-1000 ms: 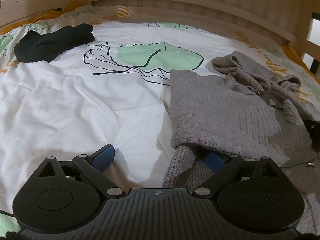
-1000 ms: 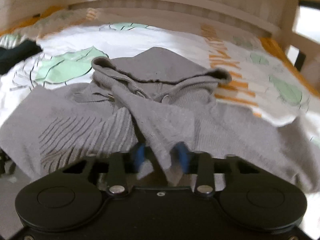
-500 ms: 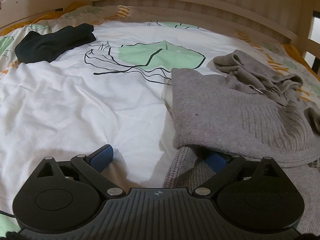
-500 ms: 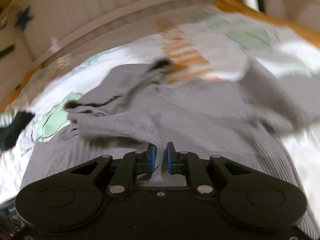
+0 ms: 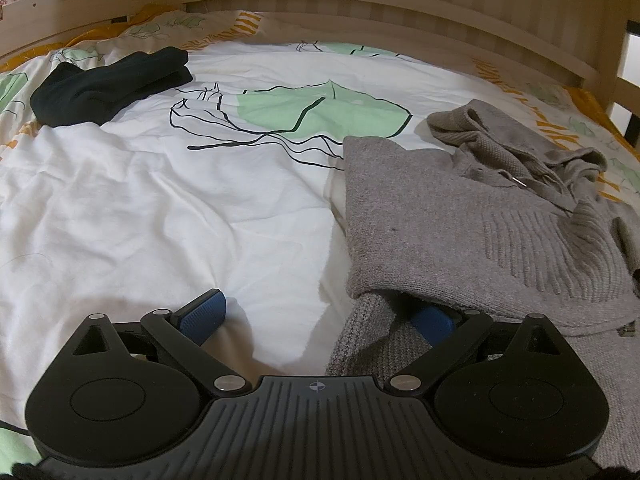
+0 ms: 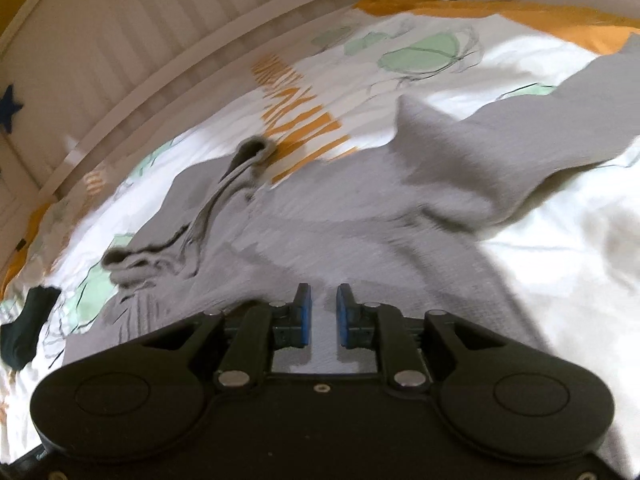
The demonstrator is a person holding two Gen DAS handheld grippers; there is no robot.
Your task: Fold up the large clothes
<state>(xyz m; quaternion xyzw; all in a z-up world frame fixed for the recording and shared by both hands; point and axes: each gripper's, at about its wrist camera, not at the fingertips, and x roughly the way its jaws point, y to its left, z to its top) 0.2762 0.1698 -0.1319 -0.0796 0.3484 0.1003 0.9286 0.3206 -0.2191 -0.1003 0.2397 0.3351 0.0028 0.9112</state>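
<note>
The grey hoodie [image 5: 460,232] lies rumpled on the bed [image 5: 200,208]. Over it, the right hand-held gripper [image 6: 322,306] is opening, nothing between its pads. The left hand-held gripper [image 5: 316,312] spreads wide at its hem, one pad under the fabric. A dark garment [image 5: 108,84] lies well apart.

Dim, warm indoor light. Left wrist view sharp; right wrist view smeared by motion blur. Fisheye bends headboard [image 5: 360,4]. Soft shadows under sweater [image 5: 460,232].
</note>
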